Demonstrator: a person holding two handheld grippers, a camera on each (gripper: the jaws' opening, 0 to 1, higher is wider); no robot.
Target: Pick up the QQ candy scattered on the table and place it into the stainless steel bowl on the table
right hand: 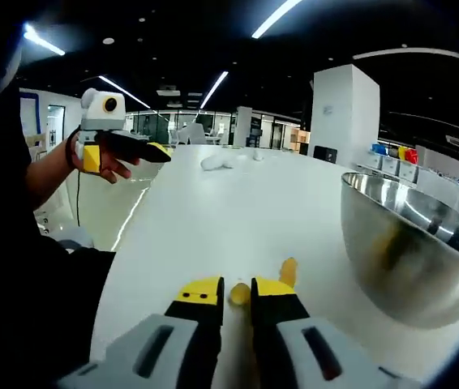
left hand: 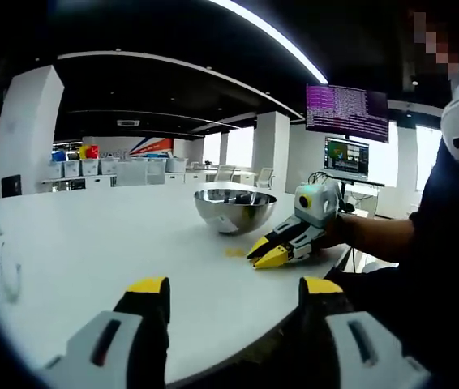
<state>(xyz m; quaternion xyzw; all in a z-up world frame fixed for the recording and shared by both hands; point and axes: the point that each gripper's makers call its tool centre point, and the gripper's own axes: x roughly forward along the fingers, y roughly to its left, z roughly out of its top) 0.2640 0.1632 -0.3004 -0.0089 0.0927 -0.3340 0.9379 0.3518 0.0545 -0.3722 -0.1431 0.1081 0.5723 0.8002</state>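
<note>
Right hand-held gripper [right hand: 236, 290] is down low on the white surface [right hand: 238, 203], jaws nearly pressed together around a yellow QQ candy [right hand: 238, 295] — a firm pinch, it seems, though the contact is partly hidden. Best lift straight up, then carry over the rim of the stainless steel bowl [right hand: 412, 251] just beside it. Another candy [right hand: 289, 271] lies close ahead. Left hand-held gripper [left hand: 233, 285] hovers near the surface's edge, spread wide, holding nothing.
</note>
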